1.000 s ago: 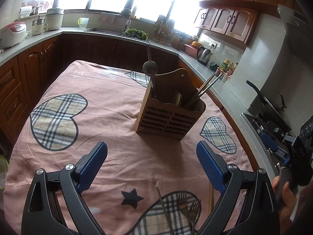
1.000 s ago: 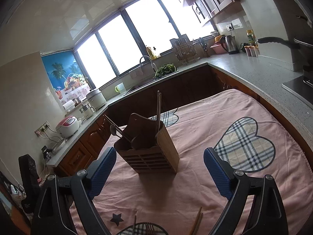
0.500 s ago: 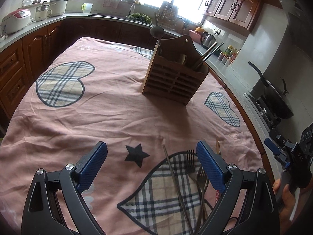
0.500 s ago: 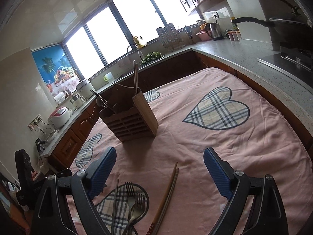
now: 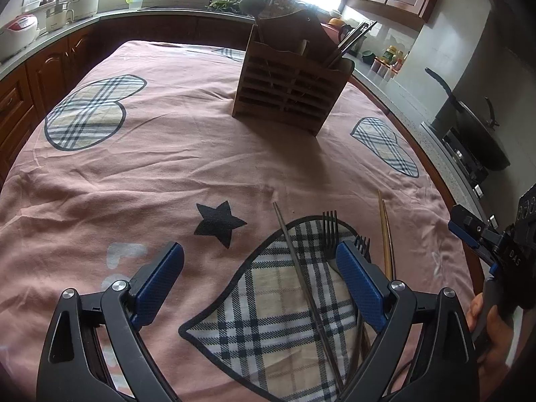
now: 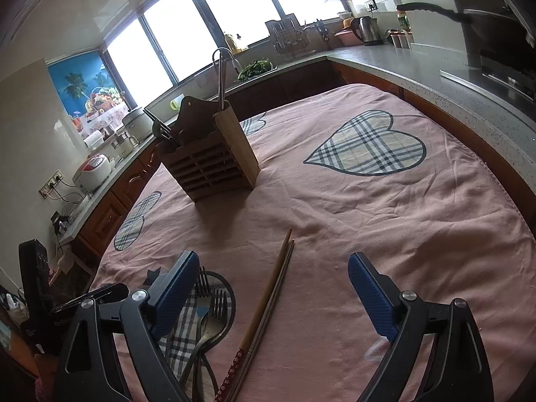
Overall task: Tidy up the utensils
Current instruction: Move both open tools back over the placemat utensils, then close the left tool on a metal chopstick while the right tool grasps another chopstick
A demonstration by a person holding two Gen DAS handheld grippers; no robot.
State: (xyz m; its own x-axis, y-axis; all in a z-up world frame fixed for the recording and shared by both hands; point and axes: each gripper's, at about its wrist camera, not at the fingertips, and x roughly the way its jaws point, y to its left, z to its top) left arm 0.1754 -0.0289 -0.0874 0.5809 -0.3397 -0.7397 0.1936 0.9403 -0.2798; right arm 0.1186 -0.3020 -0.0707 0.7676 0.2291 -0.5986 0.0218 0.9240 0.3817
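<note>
A pink cloth with checked hearts (image 5: 187, 154) is spread over the table, and much bare cloth is seen on the left and far right, with the table edge close to the worktop on the right. The left gripper (image 5: 259, 261) is held with its blue pads wide apart and nothing between them. The right gripper (image 6: 273, 273) is wide apart too, over two long brown wooden chopsticks (image 6: 273, 284). Two metal forks (image 6: 211, 301) and thin metal chopsticks (image 5: 303, 274) lie on the near heart, partly hidden by pads. The slatted wooden utensil box (image 5: 288, 80) stands farther back; what it holds is hard to make out.
</note>
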